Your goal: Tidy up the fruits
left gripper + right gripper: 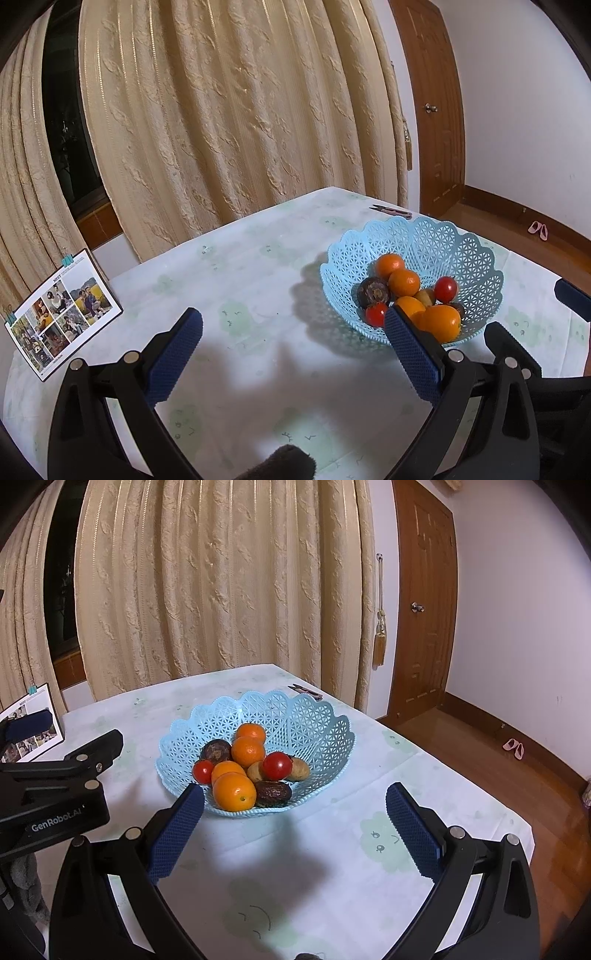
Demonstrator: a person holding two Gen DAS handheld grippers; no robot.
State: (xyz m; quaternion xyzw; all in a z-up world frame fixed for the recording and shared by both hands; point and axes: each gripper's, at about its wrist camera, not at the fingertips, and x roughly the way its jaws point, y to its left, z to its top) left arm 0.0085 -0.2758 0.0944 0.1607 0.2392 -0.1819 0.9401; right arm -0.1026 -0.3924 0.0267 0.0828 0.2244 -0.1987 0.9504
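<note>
A light blue lattice basket (461,243) (314,720) stands on the table and holds several fruits: oranges (441,322) (234,791), two red tomatoes (446,288) (277,765), dark passion fruits (373,292) (273,792) and small brown kiwis (298,769). My left gripper (293,319) is open and empty above the tablecloth, left of the basket. My right gripper (294,797) is open and empty, just in front of the basket. The left gripper also shows at the left of the right wrist view (62,775).
The table has a pale green patterned cloth (240,280) (369,794). A photo card (59,314) (29,731) stands at the left edge. A small pair of snips (391,211) (306,690) lies behind the basket. Curtains and a wooden door (424,602) are behind.
</note>
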